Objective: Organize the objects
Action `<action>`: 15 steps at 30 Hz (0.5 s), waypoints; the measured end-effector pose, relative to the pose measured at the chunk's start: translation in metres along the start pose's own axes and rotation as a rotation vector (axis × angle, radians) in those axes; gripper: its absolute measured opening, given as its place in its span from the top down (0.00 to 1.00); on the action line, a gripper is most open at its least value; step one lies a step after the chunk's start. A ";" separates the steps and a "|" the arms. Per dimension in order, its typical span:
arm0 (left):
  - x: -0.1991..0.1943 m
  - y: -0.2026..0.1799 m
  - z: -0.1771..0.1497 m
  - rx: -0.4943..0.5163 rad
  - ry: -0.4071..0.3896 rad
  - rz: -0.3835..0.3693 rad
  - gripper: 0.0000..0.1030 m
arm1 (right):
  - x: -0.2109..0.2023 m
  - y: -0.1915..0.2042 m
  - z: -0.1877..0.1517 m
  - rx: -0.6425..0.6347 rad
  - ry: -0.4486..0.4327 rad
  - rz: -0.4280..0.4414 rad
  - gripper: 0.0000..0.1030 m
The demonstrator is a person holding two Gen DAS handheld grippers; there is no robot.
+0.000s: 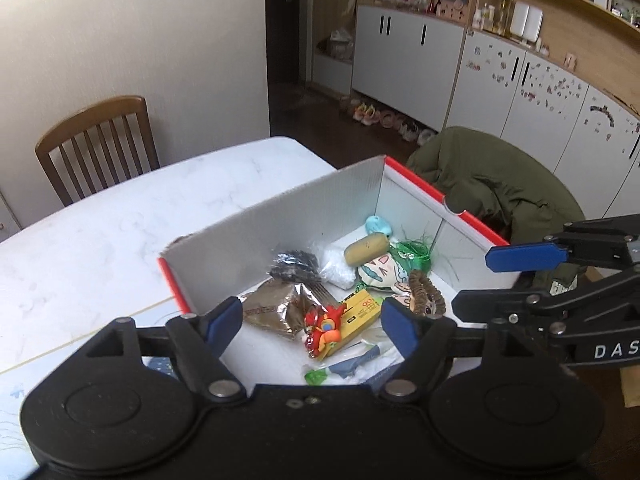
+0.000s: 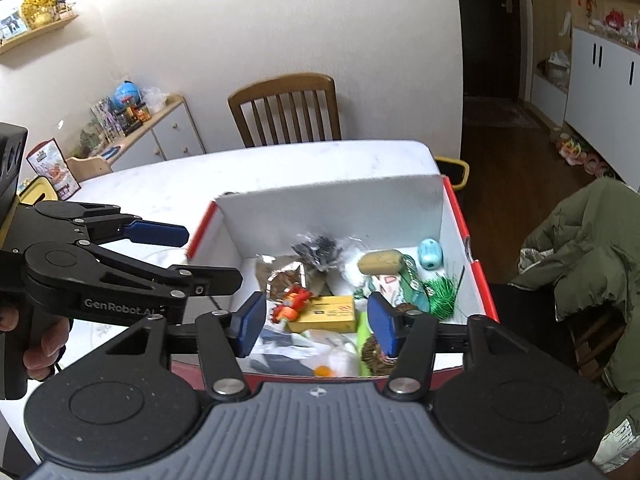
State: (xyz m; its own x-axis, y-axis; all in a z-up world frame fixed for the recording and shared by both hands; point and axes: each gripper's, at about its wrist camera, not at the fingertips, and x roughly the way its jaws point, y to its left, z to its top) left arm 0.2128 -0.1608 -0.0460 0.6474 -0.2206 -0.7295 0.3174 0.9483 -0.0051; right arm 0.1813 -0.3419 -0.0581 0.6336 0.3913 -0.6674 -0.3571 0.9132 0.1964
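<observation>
A white cardboard box with red edges (image 1: 300,232) (image 2: 332,208) stands on the table, full of small items. Among them are a red toy figure (image 1: 324,330) (image 2: 292,306), a yellow packet (image 1: 358,314) (image 2: 326,314), a foil wrapper (image 1: 276,312), a tan cylinder (image 1: 366,249) (image 2: 380,262), a turquoise ball (image 1: 378,226) (image 2: 430,254), green tinsel (image 1: 414,252) (image 2: 440,294) and a brown scrunchie (image 1: 426,298). My left gripper (image 1: 312,322) (image 2: 200,256) hovers open over the box's near left side, holding nothing. My right gripper (image 2: 316,324) (image 1: 496,280) is open above the near edge, also holding nothing.
The white marble table (image 1: 120,232) extends left and behind the box. A wooden chair (image 1: 96,144) (image 2: 286,112) stands at its far side. A green jacket (image 1: 500,184) (image 2: 580,248) drapes a chair on the right. A hand (image 2: 40,344) grips the left tool's handle.
</observation>
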 end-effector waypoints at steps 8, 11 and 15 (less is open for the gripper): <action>-0.038 0.017 -0.016 -0.025 -0.051 -0.014 0.19 | -0.021 0.025 -0.008 0.001 -0.055 -0.021 0.30; -0.048 0.022 -0.021 -0.030 -0.068 -0.019 0.15 | -0.027 0.034 -0.012 0.001 -0.072 -0.033 0.27; -0.063 0.026 -0.028 -0.032 -0.104 0.000 0.09 | -0.036 0.044 -0.016 0.017 -0.107 -0.059 0.23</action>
State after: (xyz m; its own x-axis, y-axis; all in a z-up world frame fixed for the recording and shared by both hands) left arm 0.1606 -0.1159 -0.0198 0.7165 -0.2413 -0.6545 0.2963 0.9547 -0.0277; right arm 0.1317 -0.3182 -0.0368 0.7234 0.3460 -0.5975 -0.3060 0.9364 0.1718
